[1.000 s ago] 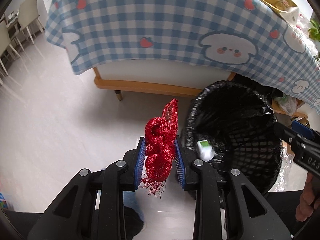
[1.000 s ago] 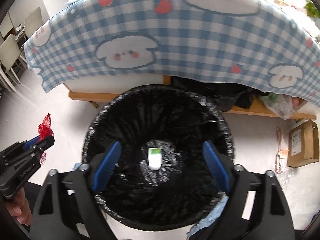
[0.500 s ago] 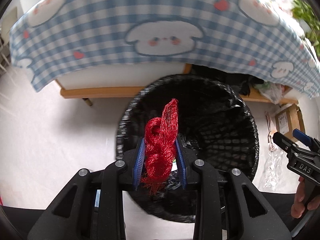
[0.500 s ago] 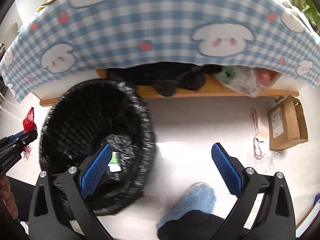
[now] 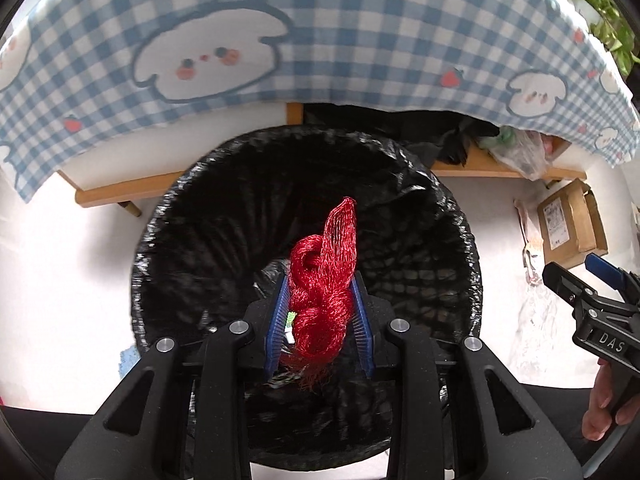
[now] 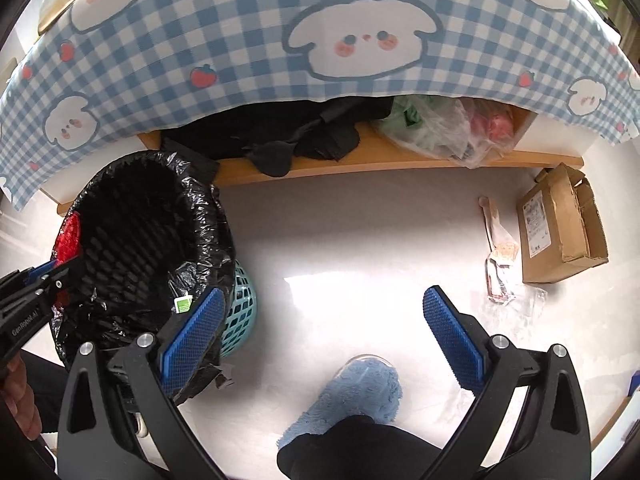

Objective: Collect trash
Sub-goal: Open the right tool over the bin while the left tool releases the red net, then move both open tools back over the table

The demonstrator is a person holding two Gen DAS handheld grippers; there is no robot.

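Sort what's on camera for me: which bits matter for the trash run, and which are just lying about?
In play:
red mesh net, between the opening left gripper's pads
black-lined trash bin
clear wrapper on the floor
right gripper, open and empty

Lying about:
cardboard box
checked tablecloth
black cloth and plastic bags under the table

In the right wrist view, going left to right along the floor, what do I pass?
Left gripper with red mesh netting → black-lined trash bin → blue slipper → wrapper on the floor → cardboard box.

Bright daylight, floor [image 6: 340,248] glare, fisheye-warped edges.
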